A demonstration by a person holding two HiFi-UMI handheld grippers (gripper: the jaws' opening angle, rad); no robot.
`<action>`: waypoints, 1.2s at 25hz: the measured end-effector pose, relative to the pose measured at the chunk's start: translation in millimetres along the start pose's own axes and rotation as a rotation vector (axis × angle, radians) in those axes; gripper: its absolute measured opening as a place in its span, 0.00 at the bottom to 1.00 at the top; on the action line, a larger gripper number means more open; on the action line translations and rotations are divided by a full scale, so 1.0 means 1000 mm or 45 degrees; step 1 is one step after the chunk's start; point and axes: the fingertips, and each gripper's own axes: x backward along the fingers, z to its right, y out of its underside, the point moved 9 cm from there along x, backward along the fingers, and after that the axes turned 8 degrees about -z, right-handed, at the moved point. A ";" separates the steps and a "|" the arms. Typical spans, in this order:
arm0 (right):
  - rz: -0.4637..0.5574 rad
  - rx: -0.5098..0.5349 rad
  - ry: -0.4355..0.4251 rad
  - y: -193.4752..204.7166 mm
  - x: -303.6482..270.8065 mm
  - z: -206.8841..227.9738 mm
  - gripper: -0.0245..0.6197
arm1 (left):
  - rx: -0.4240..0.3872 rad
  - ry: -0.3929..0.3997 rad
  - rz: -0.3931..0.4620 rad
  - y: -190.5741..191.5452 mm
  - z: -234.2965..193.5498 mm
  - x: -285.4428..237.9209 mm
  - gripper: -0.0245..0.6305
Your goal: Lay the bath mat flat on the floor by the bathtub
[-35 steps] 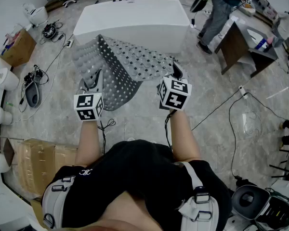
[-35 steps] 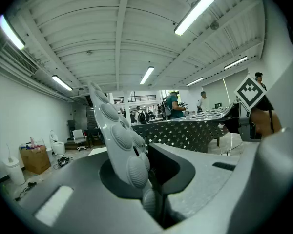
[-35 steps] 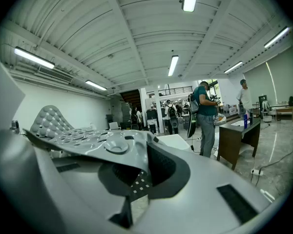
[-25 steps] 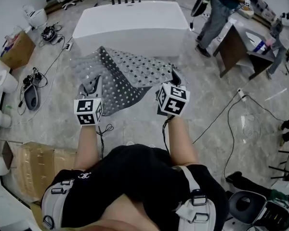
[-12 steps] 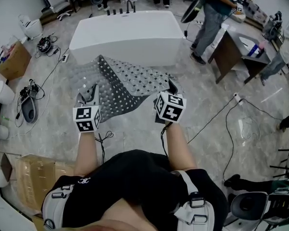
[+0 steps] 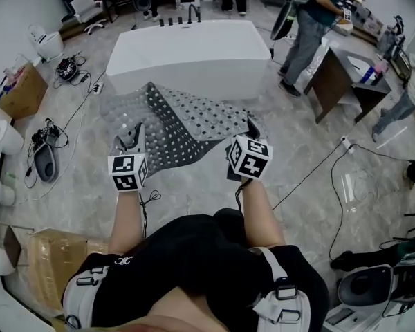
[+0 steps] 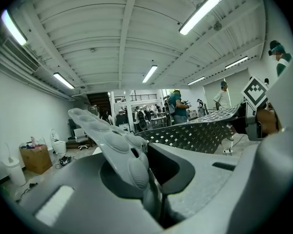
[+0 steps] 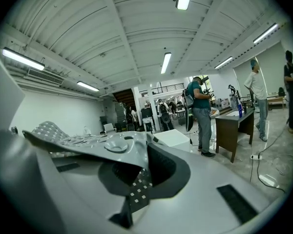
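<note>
A grey perforated bath mat (image 6: 187, 120) hangs in the air in front of me, held by its two near corners, with one part folded so its studded underside shows. My left gripper (image 6: 133, 138) is shut on the mat's left corner (image 7: 122, 150). At the right, my right gripper (image 6: 252, 131) is shut on the other corner (image 8: 122, 155). The white bathtub (image 6: 190, 47) stands just beyond the mat on the marble floor (image 6: 194, 178). The mat's far edge sags toward the floor in front of the tub.
A person (image 6: 311, 19) stands by a dark desk (image 6: 339, 68) at the back right. Cables (image 6: 318, 168) trail across the floor on the right and left. Cardboard boxes (image 6: 21, 81) and white toilets (image 6: 45, 23) line the left side. A stool base (image 6: 363, 292) sits at lower right.
The view has shifted a little, and the mat with both grippers sits slightly lower and nearer me. Both grips hold as before.
</note>
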 end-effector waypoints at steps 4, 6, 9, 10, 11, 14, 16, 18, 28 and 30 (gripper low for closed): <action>-0.022 -0.007 -0.002 0.006 -0.009 -0.008 0.07 | 0.011 0.002 -0.025 0.009 -0.012 -0.004 0.09; -0.028 0.001 -0.001 0.005 -0.015 -0.009 0.07 | 0.018 0.006 -0.028 0.011 -0.017 -0.008 0.09; -0.037 0.012 0.001 0.002 -0.025 -0.009 0.07 | 0.028 0.006 -0.032 0.013 -0.024 -0.013 0.09; -0.038 0.013 -0.001 0.000 -0.030 -0.008 0.07 | 0.031 0.003 -0.034 0.013 -0.025 -0.017 0.09; -0.038 0.014 -0.004 -0.002 -0.035 -0.007 0.07 | 0.032 -0.001 -0.037 0.014 -0.027 -0.021 0.09; -0.031 0.015 -0.018 -0.008 -0.058 -0.004 0.07 | 0.028 -0.014 -0.044 0.013 -0.031 -0.039 0.09; -0.030 0.013 -0.032 -0.012 -0.077 -0.001 0.07 | 0.028 -0.025 -0.050 0.011 -0.034 -0.056 0.09; -0.034 0.014 -0.047 -0.016 -0.099 0.003 0.07 | 0.026 -0.034 -0.059 0.007 -0.037 -0.076 0.09; -0.051 -0.042 -0.084 -0.058 -0.226 0.039 0.07 | 0.012 -0.057 -0.100 -0.028 -0.050 -0.201 0.09; -0.057 -0.051 -0.088 -0.068 -0.253 0.044 0.07 | 0.019 -0.053 -0.114 -0.035 -0.056 -0.230 0.09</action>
